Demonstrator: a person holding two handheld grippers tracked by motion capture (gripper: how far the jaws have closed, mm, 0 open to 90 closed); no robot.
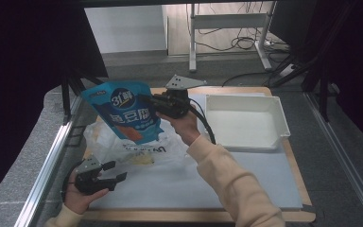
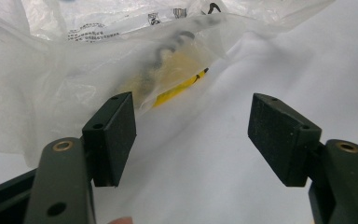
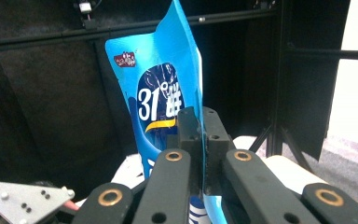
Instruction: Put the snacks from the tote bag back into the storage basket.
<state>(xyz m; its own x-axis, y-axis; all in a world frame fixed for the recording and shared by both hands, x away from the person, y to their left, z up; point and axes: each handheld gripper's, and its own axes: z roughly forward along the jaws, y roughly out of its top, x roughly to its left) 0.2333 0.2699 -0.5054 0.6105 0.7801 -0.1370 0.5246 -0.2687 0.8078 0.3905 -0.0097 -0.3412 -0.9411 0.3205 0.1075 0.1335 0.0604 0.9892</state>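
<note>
The right gripper's point(image 1: 147, 100) fingers point(image 3: 190, 128) are pressed together on the side edge of a blue snack pouch point(image 1: 125, 109), which hangs upright in the air above the left half of the table point(image 1: 264, 179), over a crumpled clear plastic bag point(image 1: 137, 146). The left gripper point(image 1: 114, 172) sits low at the table's near left corner with its fingers point(image 2: 114, 135) spread wide and nothing between them, pointing toward the plastic bag, where something yellow point(image 2: 179, 86) shows through the film. Beyond both, an empty white tray point(image 1: 276, 118) stands on the right far side of the table, well apart from the pouch.
</note>
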